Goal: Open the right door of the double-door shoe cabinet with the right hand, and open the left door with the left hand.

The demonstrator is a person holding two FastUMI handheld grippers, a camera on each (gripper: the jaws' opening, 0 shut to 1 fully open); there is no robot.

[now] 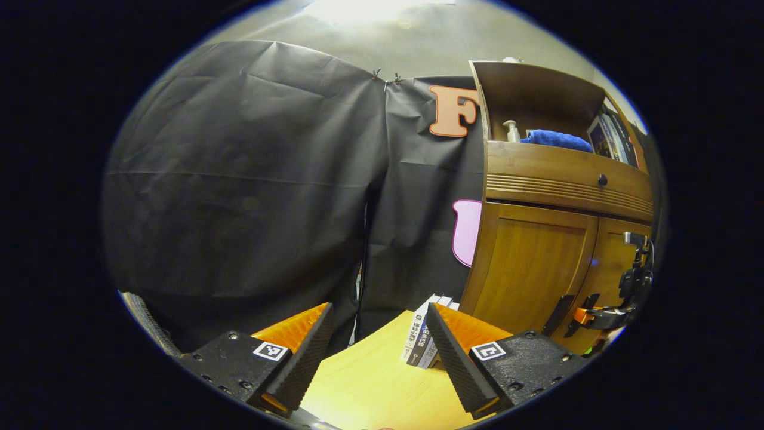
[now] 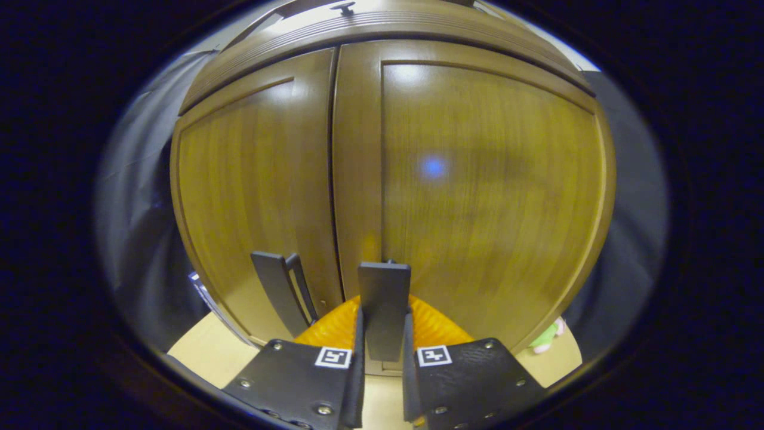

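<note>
The wooden shoe cabinet [image 1: 561,191] stands at the right of the left gripper view, both doors closed. In the right gripper view the left door [image 2: 256,173] and right door [image 2: 489,179] meet at a seam, each with a dark vertical handle. My right gripper [image 2: 384,310] is shut on the right door's handle [image 2: 384,286]; the left door's handle [image 2: 280,292] stands free beside it. My left gripper [image 1: 379,346] is open and holds nothing, some way left of the cabinet. The right gripper [image 1: 603,313] also appears there, at the handles.
A stack of books [image 1: 427,337] lies on the light wood surface [image 1: 370,382] by the cabinet's left corner. A drawer with a knob [image 1: 602,179] sits above the doors; the open shelf holds a blue cloth [image 1: 555,140] and a pump bottle [image 1: 511,130]. A small green toy [image 2: 546,337] lies right of the cabinet.
</note>
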